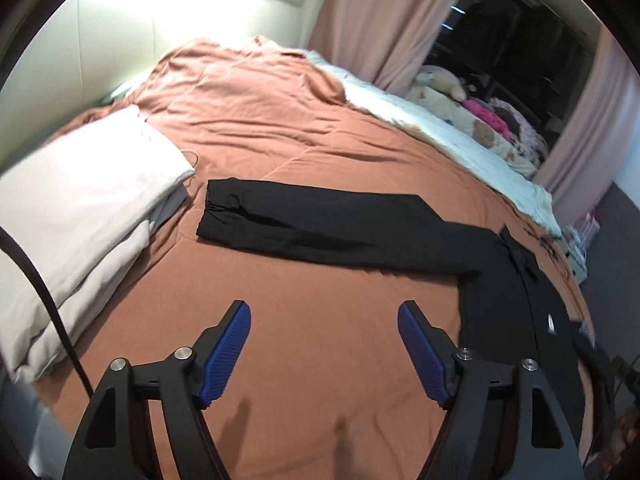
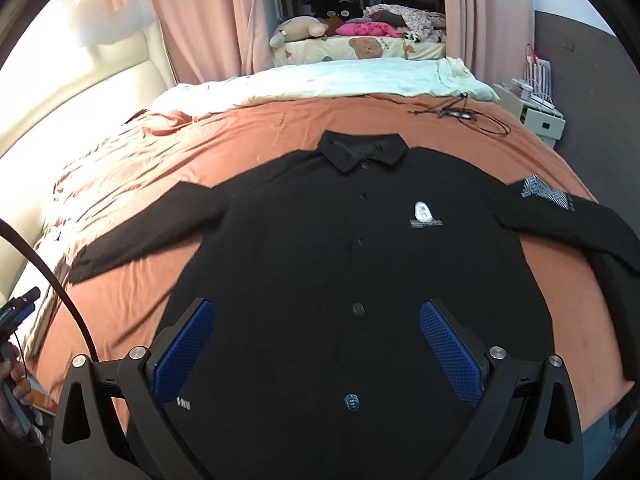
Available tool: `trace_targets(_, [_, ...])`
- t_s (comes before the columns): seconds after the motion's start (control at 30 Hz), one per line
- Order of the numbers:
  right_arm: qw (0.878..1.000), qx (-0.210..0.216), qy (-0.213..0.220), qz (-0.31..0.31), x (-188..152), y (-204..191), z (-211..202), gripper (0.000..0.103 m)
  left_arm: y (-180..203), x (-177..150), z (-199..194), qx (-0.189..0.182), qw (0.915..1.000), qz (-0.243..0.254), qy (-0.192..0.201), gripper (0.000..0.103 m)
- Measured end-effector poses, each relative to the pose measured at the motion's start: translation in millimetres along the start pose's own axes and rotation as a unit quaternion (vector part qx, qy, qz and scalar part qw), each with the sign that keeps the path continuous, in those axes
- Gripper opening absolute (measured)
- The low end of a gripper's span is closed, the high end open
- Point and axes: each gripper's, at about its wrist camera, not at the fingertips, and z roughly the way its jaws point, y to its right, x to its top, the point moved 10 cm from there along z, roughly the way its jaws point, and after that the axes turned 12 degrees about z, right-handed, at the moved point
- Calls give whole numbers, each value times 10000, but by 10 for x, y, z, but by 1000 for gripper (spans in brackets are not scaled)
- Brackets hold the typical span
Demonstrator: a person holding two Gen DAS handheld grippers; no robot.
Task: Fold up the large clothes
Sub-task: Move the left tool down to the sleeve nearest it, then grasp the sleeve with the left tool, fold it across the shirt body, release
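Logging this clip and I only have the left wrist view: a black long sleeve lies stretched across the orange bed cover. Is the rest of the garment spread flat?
Observer: Yes. The black button-up collared shirt lies face up, buttoned, collar away from the camera.
Operator: And the other sleeve?
Observer: The sleeve with the grey patterned patch runs outward, its end dropping off the bed's edge.
Operator: Is the right hand-held gripper holding anything?
Observer: No. The right hand-held gripper is open above the shirt's lower front.

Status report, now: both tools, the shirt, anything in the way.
Left tool open, right tool open, both empty. Black shirt flat on bed, sleeves out. Cables beyond collar, clear of the shirt.
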Motion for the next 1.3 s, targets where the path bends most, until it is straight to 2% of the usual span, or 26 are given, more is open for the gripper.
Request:
trace_targets(0.1, [9999, 92, -143, 4, 108, -122, 280, 96, -149, 90, 263, -15, 9994, -313, -171, 76])
trace_targets(0.17, [9996, 72, -273, -54, 196, -187, 520, 81, -223, 128, 446, -19, 9984, -460, -331, 76])
trace_targets(0.23, [9993, 121, -345, -29, 302, -235, 738, 80, -309, 141, 642, -26, 9967, -626, -507, 76])
trace_targets(0.33, [9989, 130, -449, -1, 448, -317, 1111, 72, -404, 119, 848, 18, 9950, -750, -660, 76])
trace_targets(0.57, [9962, 292, -814, 38, 528, -460, 1797, 69, -594, 19, 1422, 89, 9877, -1071, -1138, 76])
trace_targets(0.73, [9941, 271, -1046, -33, 495, -485, 2112, 70, -685, 121, 1539, 522, 9879, -1083, -976, 75])
trace_targets(0.77, [9936, 255, -1094, -75, 476, -488, 2172, 70, -693, 134, 1545, 585, 9879, -1066, -961, 71])
trace_targets(0.83, [9929, 305, -1138, -152, 463, -536, 2280, 69, -722, 174, 1538, 763, 9876, -1008, -926, 49])
trace_targets(0.87, [9925, 317, -1162, -189, 464, -590, 2330, 69, -742, 184, 1542, 788, 9874, -1001, -936, 24])
trace_targets(0.9, [9920, 335, -1197, -230, 475, -653, 2402, 68, -768, 191, 1539, 753, 9870, -1051, -950, 12])
trace_targets(0.97, [9904, 415, -1279, -330, 493, -723, 2492, 57, -793, 234, 1490, 588, 9873, -1183, -888, 6])
trace_targets(1.03, [9885, 524, -1376, -339, 526, -782, 2588, 52, -771, 358, 1418, 583, 9901, -1036, -749, 4])
trace_targets(1.07, [9881, 550, -1399, -328, 555, -802, 2641, 45, -732, 442, 1373, 591, 9919, -920, -654, 3])
trace_targets(1.2, [9849, 624, -1589, -291, 592, -870, 2920, 36, -568, 793, 1184, 509, 9961, -655, -303, 2])
trace_targets(1.23, [9847, 621, -1608, -253, 610, -872, 2994, 31, -528, 895, 1124, 490, 9967, -601, -232, 2])
trace_targets(1.3, [9848, 606, -1620, -157, 640, -895, 3112, 29, -458, 1058, 1056, 457, 9976, -505, -137, 2])
